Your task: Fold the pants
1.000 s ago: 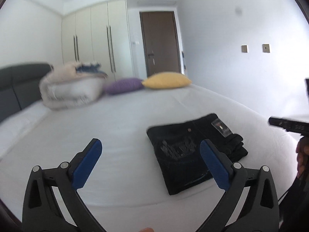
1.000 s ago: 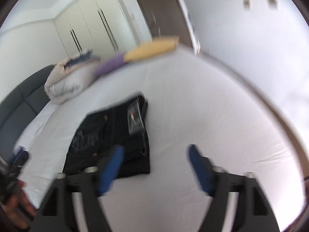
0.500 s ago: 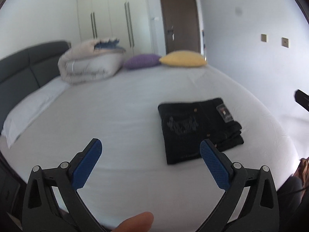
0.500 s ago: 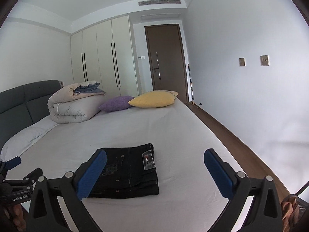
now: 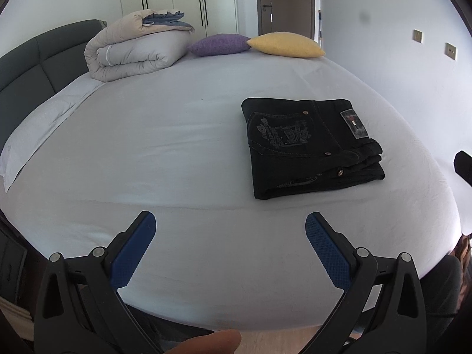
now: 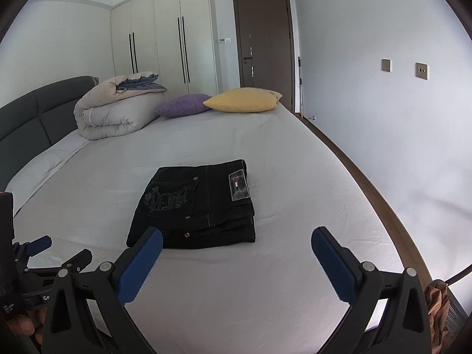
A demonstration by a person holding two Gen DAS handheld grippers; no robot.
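Note:
Black pants [image 5: 306,144] lie folded into a compact rectangle on the white bed [image 5: 165,147], right of centre in the left wrist view. The right wrist view shows the same pants [image 6: 200,203] just beyond its left fingertip, with a label patch on top. My left gripper [image 5: 230,221] stands open and empty over the bed's near edge, well short of the pants. My right gripper [image 6: 236,236] is also open and empty, held above the sheet in front of the pants. The left gripper's blue tip [image 6: 38,244] shows at the right wrist view's left edge.
A rolled duvet [image 5: 135,50], a purple cushion [image 5: 218,44] and a yellow cushion [image 5: 286,44] sit at the bed's far end. A dark headboard [image 5: 35,59] runs along the left. Wardrobes [image 6: 165,47] and a brown door [image 6: 265,47] stand behind. A wall lies to the right.
Both grippers have pulled back and risen away from the folded pants. The views have steadied, and the pants lie unmoved on the bed.

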